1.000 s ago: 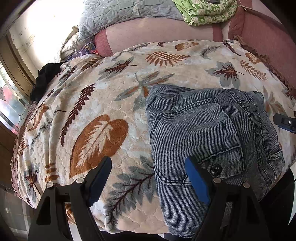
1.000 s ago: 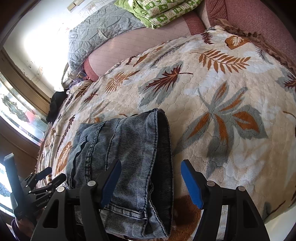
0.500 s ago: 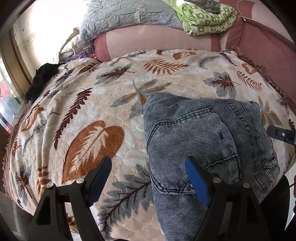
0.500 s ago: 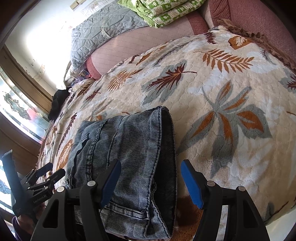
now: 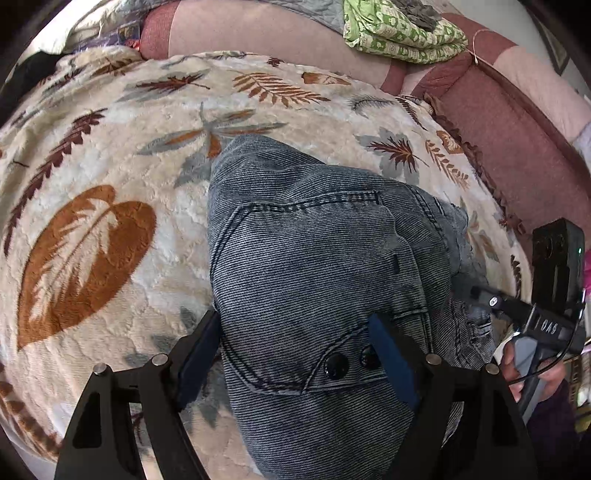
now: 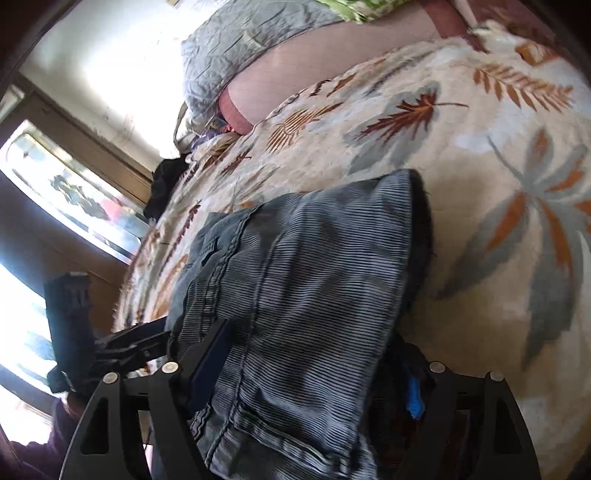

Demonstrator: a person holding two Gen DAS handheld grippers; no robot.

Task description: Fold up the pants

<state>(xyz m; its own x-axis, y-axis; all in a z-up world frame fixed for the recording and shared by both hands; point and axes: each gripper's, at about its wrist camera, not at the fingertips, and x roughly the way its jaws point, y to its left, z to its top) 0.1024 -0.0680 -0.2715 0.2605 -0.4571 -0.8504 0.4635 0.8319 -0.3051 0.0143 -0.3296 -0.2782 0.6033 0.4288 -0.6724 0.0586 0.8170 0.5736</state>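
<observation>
The folded grey-blue denim pants [image 5: 314, 266] lie on a leaf-print blanket [image 5: 110, 155] on the bed. My left gripper [image 5: 295, 354] is open, its blue pads straddling the near left part of the pants by the pocket buttons. My right gripper [image 6: 310, 365] is open, its fingers astride the near right edge of the pants [image 6: 303, 280], with denim bunched between them. The right gripper also shows in the left wrist view [image 5: 524, 314] at the pants' right edge. The left gripper shows in the right wrist view [image 6: 122, 343] at the left.
A pink bolster [image 5: 258, 33] with a green patterned quilt [image 5: 402, 33] and a grey quilt [image 6: 251, 40] lies at the far end. A maroon padded side [image 5: 517, 140] runs along the right. A window [image 6: 66, 199] and dark clothing [image 6: 162, 184] are at the left.
Both grippers moved forward and down onto the pants. Their fingers now straddle the near edge of the denim, which has bunched up. Both stayed open.
</observation>
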